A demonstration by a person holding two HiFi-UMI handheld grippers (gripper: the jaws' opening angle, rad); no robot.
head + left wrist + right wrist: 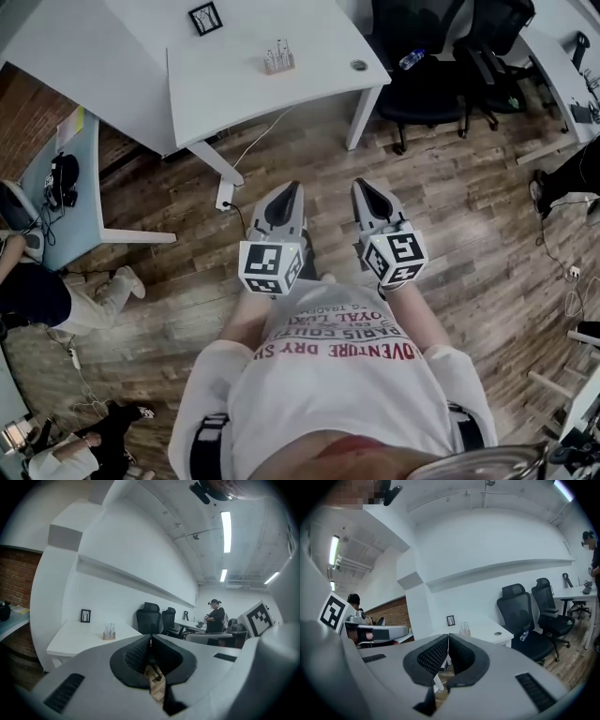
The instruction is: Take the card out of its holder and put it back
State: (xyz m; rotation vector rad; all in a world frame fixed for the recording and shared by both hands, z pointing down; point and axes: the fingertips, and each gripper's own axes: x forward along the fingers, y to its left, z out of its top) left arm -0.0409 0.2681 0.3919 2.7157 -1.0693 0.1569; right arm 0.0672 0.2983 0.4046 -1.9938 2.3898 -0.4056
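Note:
The card holder (278,61), a small wooden block with clear upright cards, stands on the white table (234,84) far ahead of me. It also shows small in the left gripper view, card holder (109,633), and in the right gripper view, card holder (464,630). My left gripper (290,188) and right gripper (363,185) are held side by side in front of my body, over the wooden floor, well short of the table. Both are shut with nothing between the jaws: left gripper (150,639), right gripper (448,637).
A small black picture frame (205,18) stands behind the holder. Black office chairs (427,66) sit to the table's right, one with a bottle (410,60) on it. A cable (258,136) runs down from the table. Seated people (37,295) and another desk (66,187) are at the left.

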